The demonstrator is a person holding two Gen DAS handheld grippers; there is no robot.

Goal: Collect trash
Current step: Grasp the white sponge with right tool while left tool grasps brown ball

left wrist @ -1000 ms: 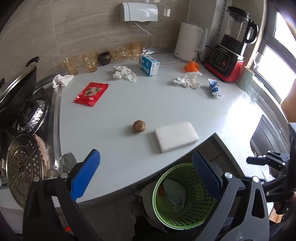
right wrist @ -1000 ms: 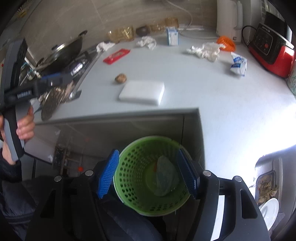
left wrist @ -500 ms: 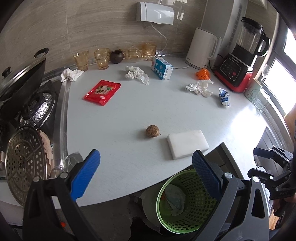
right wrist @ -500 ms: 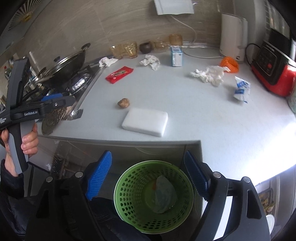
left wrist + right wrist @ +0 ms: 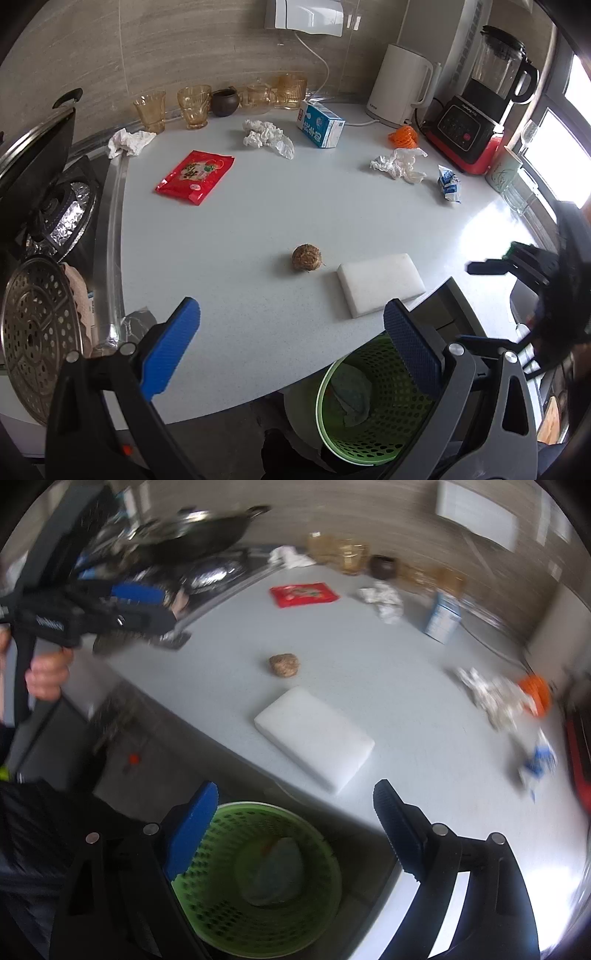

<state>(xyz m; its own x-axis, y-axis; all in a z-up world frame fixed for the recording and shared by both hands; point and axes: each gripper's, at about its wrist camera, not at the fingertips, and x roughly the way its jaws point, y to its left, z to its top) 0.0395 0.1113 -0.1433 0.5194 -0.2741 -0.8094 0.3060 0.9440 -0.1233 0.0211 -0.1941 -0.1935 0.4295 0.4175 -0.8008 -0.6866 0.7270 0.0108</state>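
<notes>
The green basket stands below the counter's front edge with a crumpled wrapper inside. On the grey counter lie a white foam block, a brown ball, a red packet, crumpled tissues, a milk carton and a blue-white pouch. My left gripper is open over the counter's near edge, holding nothing. My right gripper hangs above the basket, its jaws opening with nothing between them.
A white kettle, a red-based blender and several amber glasses line the back wall. A wok and a perforated steamer plate sit on the left. More tissue and an orange net lie near the blender.
The right gripper's jaws have widened and it has rolled, tilting its view. The left gripper has shifted forward over the counter, so the basket sits lower in its view.
</notes>
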